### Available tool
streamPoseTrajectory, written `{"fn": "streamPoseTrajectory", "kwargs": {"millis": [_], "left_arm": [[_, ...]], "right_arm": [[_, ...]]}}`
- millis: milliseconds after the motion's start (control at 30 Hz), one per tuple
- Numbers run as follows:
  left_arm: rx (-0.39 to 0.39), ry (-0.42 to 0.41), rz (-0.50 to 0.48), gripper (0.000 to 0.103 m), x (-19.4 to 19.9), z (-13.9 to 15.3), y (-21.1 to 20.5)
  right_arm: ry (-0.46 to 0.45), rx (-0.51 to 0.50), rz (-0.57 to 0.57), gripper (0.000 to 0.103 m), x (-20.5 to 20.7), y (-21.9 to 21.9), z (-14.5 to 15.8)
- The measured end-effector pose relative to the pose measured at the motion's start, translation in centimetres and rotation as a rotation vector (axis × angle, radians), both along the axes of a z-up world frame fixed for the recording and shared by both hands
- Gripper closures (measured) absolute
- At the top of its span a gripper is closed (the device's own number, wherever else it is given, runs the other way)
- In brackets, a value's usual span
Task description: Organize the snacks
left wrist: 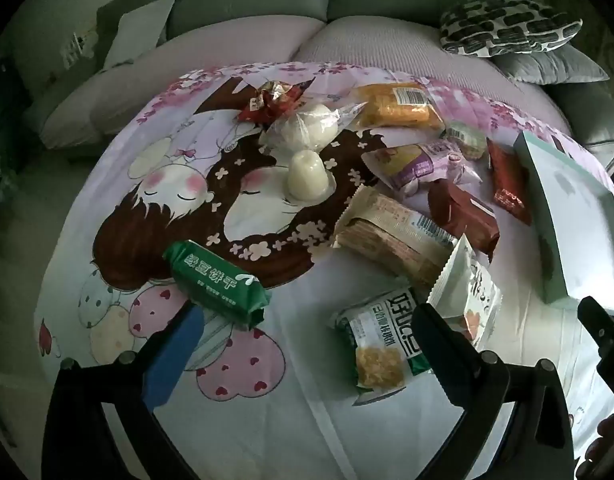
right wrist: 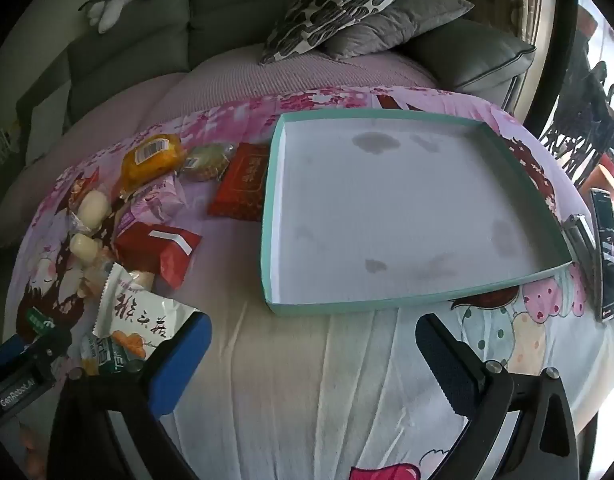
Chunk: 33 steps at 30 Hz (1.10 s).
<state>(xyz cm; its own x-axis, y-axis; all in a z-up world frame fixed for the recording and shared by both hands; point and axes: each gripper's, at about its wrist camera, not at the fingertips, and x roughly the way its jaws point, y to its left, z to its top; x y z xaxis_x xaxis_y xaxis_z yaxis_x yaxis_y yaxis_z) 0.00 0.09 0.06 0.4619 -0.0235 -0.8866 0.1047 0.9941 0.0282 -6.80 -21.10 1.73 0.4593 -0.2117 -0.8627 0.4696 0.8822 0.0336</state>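
Several wrapped snacks lie on a cartoon-print cloth (left wrist: 267,400): a green biscuit pack (left wrist: 217,280), a green-and-white pack (left wrist: 381,342), a white pouch (left wrist: 473,292), a tan cracker pack (left wrist: 391,232), brown-red packs (left wrist: 463,212), an orange pack (left wrist: 395,108) and white jelly cups (left wrist: 307,174). A shallow teal-rimmed box (right wrist: 407,208) stands empty to their right. My left gripper (left wrist: 307,320) is open and empty, near the green pack and the green-and-white pack. My right gripper (right wrist: 313,332) is open and empty in front of the box, with the white pouch (right wrist: 141,316) by its left finger.
A sofa with a patterned cushion (right wrist: 339,4) and a grey cushion (right wrist: 399,24) lies behind the cloth. A dark phone-like device (right wrist: 607,252) lies right of the box. The left gripper's body (right wrist: 23,376) shows at the right wrist view's lower left.
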Motion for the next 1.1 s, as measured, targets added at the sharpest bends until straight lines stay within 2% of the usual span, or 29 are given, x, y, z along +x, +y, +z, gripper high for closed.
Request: {"fn": "streamPoseTrajectory", "kwargs": {"millis": [67, 133, 400, 1100], "left_arm": [[-0.007, -0.006, 0.007, 0.0, -0.05, 0.21, 0.09], [0.047, -0.031, -0.019, 0.0, 0.02, 0.15, -0.18], [0.041, -0.041, -0.059, 0.0, -0.1, -0.03, -0.27], [0.039, -0.027, -0.059, 0.0, 0.09, -0.19, -0.46]], "right_arm": [[0.0, -0.005, 0.006, 0.0, 0.17, 0.04, -0.07], [-0.01, -0.004, 0.005, 0.0, 0.06, -0.14, 0.13], [0.0, -0.021, 0.004, 0.0, -0.07, 0.21, 0.2], [0.01, -0.014, 0.007, 0.0, 0.05, 0.34, -0.22]]}}
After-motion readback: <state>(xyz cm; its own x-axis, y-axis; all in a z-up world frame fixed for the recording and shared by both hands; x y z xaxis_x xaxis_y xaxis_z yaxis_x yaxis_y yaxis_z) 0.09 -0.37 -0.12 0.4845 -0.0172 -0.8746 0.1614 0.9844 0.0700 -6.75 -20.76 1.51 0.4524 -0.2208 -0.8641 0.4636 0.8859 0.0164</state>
